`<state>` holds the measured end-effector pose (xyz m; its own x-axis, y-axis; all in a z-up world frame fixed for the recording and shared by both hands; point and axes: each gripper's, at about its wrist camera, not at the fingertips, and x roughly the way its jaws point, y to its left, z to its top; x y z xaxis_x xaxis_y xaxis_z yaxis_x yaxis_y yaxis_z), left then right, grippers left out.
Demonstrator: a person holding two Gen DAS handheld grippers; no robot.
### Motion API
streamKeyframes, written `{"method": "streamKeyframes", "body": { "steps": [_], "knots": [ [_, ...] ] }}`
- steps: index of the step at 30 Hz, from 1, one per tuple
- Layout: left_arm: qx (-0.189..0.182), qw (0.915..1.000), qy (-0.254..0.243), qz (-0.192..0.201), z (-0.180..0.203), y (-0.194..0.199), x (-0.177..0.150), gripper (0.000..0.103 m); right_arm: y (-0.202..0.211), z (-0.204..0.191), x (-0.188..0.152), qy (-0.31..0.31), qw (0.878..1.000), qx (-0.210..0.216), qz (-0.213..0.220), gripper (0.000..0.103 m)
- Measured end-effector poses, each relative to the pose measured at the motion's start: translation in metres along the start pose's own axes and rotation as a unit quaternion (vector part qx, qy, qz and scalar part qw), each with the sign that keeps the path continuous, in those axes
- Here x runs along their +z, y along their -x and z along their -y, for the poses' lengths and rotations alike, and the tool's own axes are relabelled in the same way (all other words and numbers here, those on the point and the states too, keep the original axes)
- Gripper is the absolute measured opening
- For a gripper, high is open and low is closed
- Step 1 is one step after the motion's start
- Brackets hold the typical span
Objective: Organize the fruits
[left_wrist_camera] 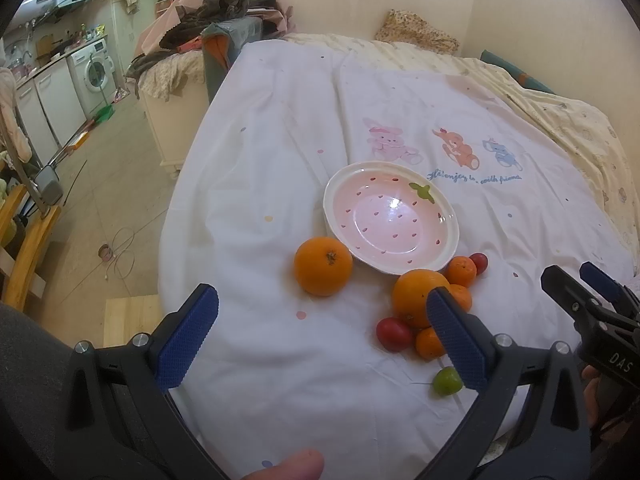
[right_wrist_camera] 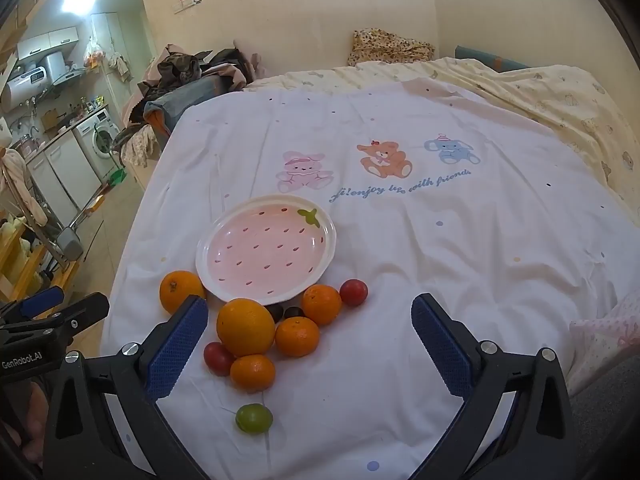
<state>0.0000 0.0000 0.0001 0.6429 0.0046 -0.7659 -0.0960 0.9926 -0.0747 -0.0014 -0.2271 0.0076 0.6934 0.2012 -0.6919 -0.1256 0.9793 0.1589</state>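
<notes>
Fruits lie beyond both open jaws, beside the plate.

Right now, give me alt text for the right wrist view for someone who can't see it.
An empty pink strawberry-pattern plate sits on a white bedsheet, with oranges, red fruits and one green fruit scattered beside it. The open right gripper hovers in the foreground, holding nothing.

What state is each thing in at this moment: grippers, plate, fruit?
left gripper: open, holding nothing
right gripper: open, holding nothing
strawberry plate: upright on the sheet, no fruit in it
large orange: on the sheet, beside the plate
lone orange: on the sheet, left of the plate
green fruit: on the sheet, apart from the cluster
</notes>
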Motion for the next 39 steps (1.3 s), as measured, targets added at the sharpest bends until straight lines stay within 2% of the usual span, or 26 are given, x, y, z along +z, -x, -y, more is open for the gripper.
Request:
{"method": "streamKeyframes", "body": {
  "steps": [39],
  "knots": [
    [0.001,1.0,-0.004,-0.003,-0.009,-0.007,-0.007,0.103,-0.001,-0.005,-0.001,0.009,1.0,-0.001,0.003,0.103]
  ]
}}
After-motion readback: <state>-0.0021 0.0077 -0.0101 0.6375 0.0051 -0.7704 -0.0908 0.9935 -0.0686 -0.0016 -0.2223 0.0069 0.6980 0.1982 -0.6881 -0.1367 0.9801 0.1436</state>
